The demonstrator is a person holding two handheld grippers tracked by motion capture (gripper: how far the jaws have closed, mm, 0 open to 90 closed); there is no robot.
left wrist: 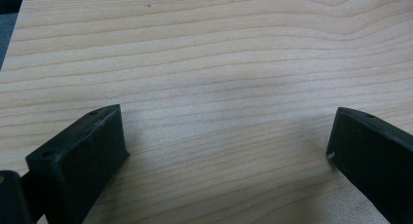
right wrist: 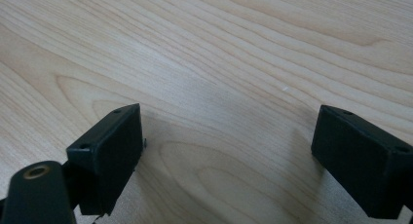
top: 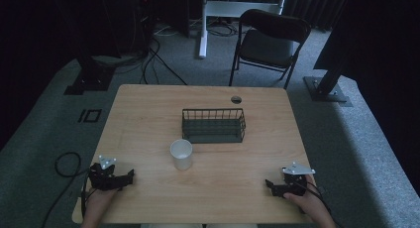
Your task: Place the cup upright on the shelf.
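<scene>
Resting low at the near left corner of the wooden bench [top: 148, 104], the left gripper [top: 130, 176] sits in the person's left hand [top: 99, 200], its fingers [left wrist: 83, 156] spread wide apart with nothing but bare wood grain between them. Over on the near right, the right gripper [top: 268, 184] mirrors it, held in the right hand [top: 309, 203], fingers [right wrist: 109, 153] likewise wide apart over bare wood. Both point in toward the middle of the bench. And there's the white paper cup [top: 182, 154], standing upright near the centre, closer to the left gripper than to the right one, but well apart from both. Just behind the cup sits a dark wire basket [top: 213, 112], its long side facing the person, near the cup but not touching it. Beyond the far edge, a black folding chair [top: 270, 42] stands on the grey floor.
</scene>
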